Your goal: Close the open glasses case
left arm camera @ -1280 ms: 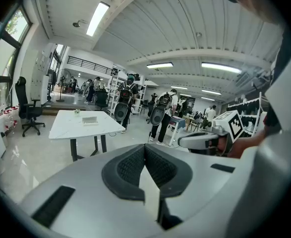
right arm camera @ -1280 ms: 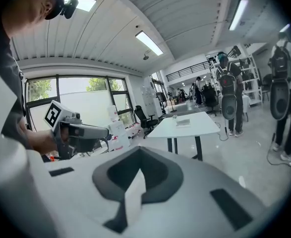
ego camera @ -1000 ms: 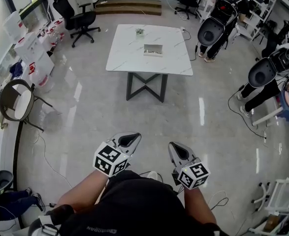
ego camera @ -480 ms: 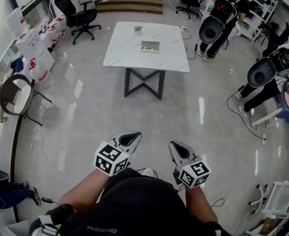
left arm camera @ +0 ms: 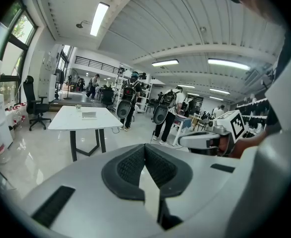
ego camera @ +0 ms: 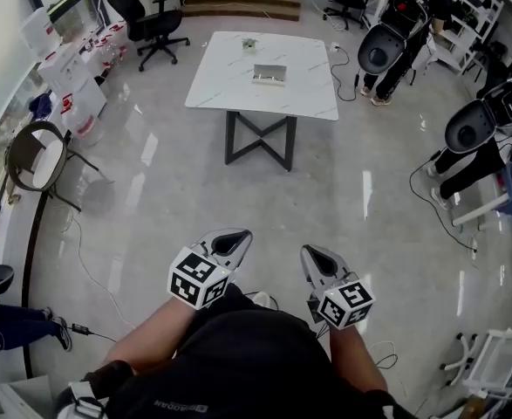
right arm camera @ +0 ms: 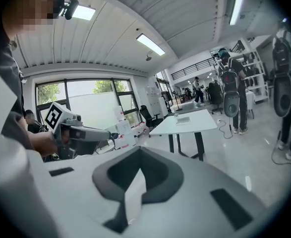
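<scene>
The open glasses case point(ego camera: 269, 74) lies on a white table point(ego camera: 229, 90) far ahead, across the shiny floor. It also shows small on that table point(left arm camera: 71, 120) as the case point(left arm camera: 89, 115) in the left gripper view, and as the case point(right arm camera: 183, 119) in the right gripper view. My left gripper point(ego camera: 229, 241) and right gripper point(ego camera: 315, 256) are held side by side in front of the person's body, far from the table. Both point forward, shut and empty. In their own views the left gripper point(left arm camera: 145, 150) and right gripper point(right arm camera: 139, 155) have their jaws together.
A small object point(ego camera: 249, 44) sits at the table's far edge. A black office chair point(ego camera: 146, 16) and white boxes point(ego camera: 72, 77) stand at the left, with a round chair point(ego camera: 37, 160) nearer. Dark machines point(ego camera: 391, 46) on stands and cables line the right side.
The person has walked forward: the chairs and cables at the left slid down the picture and the table looks slightly nearer. Both grippers kept their pose, still shut.
</scene>
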The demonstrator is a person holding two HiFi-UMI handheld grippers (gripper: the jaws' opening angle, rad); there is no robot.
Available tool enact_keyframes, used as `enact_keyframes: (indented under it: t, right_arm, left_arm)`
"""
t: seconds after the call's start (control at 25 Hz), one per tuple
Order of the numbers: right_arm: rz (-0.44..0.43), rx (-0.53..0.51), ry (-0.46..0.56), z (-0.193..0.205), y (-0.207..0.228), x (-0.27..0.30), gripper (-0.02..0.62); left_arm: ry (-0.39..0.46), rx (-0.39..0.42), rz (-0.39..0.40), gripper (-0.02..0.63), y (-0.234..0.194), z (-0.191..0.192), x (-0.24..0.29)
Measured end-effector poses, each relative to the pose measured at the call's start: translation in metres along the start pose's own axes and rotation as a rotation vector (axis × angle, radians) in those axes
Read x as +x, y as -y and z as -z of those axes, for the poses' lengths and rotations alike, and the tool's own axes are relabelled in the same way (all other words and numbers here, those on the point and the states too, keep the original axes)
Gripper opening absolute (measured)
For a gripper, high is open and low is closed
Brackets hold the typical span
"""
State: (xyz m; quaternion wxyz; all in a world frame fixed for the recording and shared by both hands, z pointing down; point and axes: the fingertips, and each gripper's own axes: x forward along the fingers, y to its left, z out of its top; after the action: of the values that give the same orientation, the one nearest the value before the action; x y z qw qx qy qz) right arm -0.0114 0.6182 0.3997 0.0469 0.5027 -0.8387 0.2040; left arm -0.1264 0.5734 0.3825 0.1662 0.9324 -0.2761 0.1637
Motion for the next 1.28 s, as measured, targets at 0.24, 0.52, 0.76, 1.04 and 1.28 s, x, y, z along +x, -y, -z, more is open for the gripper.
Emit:
enact_keyframes:
  t: [0.24,0.52,0.76,1.04,1.28]
  right_arm:
    - [-0.019,0.019,-0.002,0.002,0.003,-0.001,0.002]
    - [-0.016,0.029,-0.013,0.003,0.017,0.018,0.002]
    - [0.013,0.03,-0.038,-0.009,0.04,0.052,0.002]
    - [0.009,0.022,-0.062,-0.042,0.073,0.125,0.002]
    - [0.022,0.005,-0.061,-0.086,0.103,0.191,0.002]
  left_arm:
    - [-0.038,0.004,-0.009,0.003,0.009,0.007,0.0]
    - [-0.026,-0.007,-0.012,0.003,-0.01,0.001,0.015]
    - [-0.025,-0.029,0.008,0.003,-0.046,-0.009,0.042]
    - [-0.025,-0.038,-0.01,0.003,-0.12,-0.04,0.079]
    - [0.013,-0.023,-0.009,0.003,-0.186,-0.092,0.11]
